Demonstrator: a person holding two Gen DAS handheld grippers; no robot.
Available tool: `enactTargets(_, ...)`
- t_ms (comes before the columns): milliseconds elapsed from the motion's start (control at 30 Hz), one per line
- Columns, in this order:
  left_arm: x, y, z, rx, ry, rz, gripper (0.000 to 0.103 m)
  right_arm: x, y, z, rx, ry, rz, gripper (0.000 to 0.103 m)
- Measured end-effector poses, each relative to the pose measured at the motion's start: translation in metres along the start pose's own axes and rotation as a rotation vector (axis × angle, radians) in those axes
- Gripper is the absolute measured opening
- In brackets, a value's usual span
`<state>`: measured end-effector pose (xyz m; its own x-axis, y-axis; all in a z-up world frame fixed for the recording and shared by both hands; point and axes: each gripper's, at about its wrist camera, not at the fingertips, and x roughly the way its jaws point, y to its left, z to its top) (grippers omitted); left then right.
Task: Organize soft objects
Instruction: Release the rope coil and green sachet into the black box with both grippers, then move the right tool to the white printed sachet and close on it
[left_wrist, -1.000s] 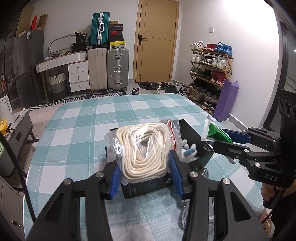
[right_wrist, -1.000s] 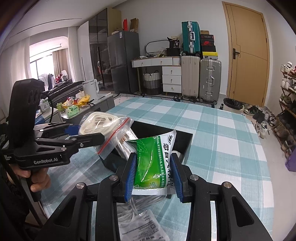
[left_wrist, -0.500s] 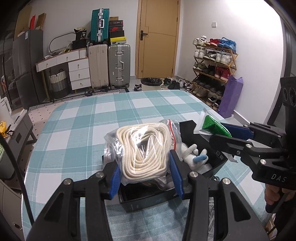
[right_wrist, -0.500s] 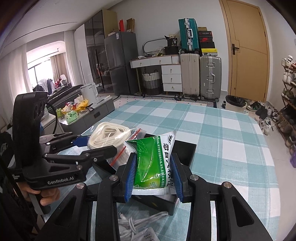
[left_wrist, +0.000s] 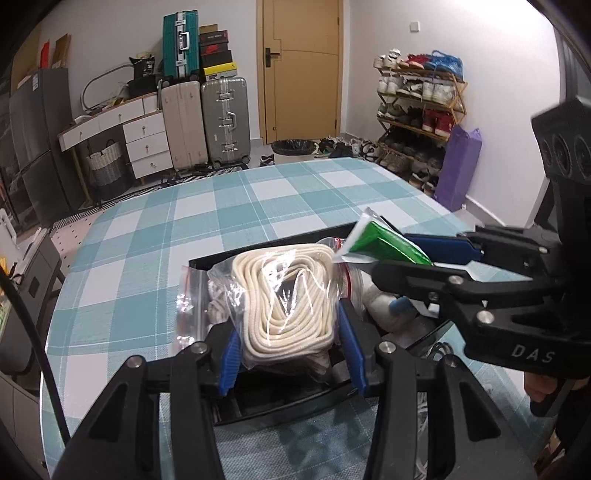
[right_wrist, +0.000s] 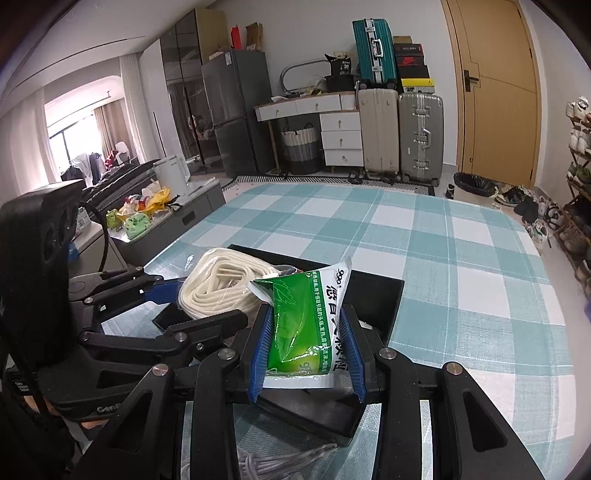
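Over the box (left_wrist: 280, 402), both jaws clamped.

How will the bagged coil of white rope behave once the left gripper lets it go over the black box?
The bagged rope bulges between the left gripper pads, so it is probably soft and springy. Its clear plastic looks glossy, likely slippery. It should slump rather than roll into the black box.

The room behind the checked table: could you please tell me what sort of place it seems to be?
Most likely a lived-in home, probably an entryway or living area. A shoe rack stands by the wooden door, suitcases are stacked by a white drawer unit, and a fridge stands further left.
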<state>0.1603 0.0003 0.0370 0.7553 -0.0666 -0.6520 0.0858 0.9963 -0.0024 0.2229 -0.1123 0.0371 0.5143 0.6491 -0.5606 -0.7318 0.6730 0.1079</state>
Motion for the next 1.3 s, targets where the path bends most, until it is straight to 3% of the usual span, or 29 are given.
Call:
enactTargets(467, 0.009, -0.001, -0.003, 0.001, 0.028, -0.020, 0.050, 0.019, -0.007, -0.002, 0.003, 0.039, -0.012, 0.040)
enactTargets(533, 0.009, 0.001, -0.002, -0.008, 0.029, -0.037, 0.054, 0.018, -0.007, -0.001, -0.003, 0.027, -0.021, 0.052)
enactTargets(600, 0.007, 0.001, -0.002, -0.019, 0.026, -0.063, 0.064, 0.011, -0.007, -0.002, -0.017, 0.004, -0.014, 0.055)
enactTargets(667, 0.002, -0.001, -0.003, -0.016, 0.019, -0.061, 0.065, 0.002, -0.007, -0.003, -0.022, -0.011, -0.021, 0.067)
enactTargets(733, -0.004, -0.002, -0.005, -0.014, 0.010, -0.061, 0.069, -0.010, -0.009, -0.006, -0.019, -0.031, -0.023, 0.090)
enactTargets(833, -0.018, -0.001, -0.010, -0.030, -0.024, -0.063, 0.090, -0.030, -0.012, -0.014, -0.010, -0.072, -0.040, 0.102)
enactTargets(900, -0.027, 0.000, -0.011, -0.042, -0.050, -0.046, 0.103, -0.041, -0.015, -0.020, 0.004, -0.085, -0.049, 0.102)
enactTargets(1300, -0.066, 0.011, -0.037, -0.124, -0.093, -0.049, 0.103, -0.067, -0.007, -0.054, 0.004, -0.045, -0.065, 0.102)
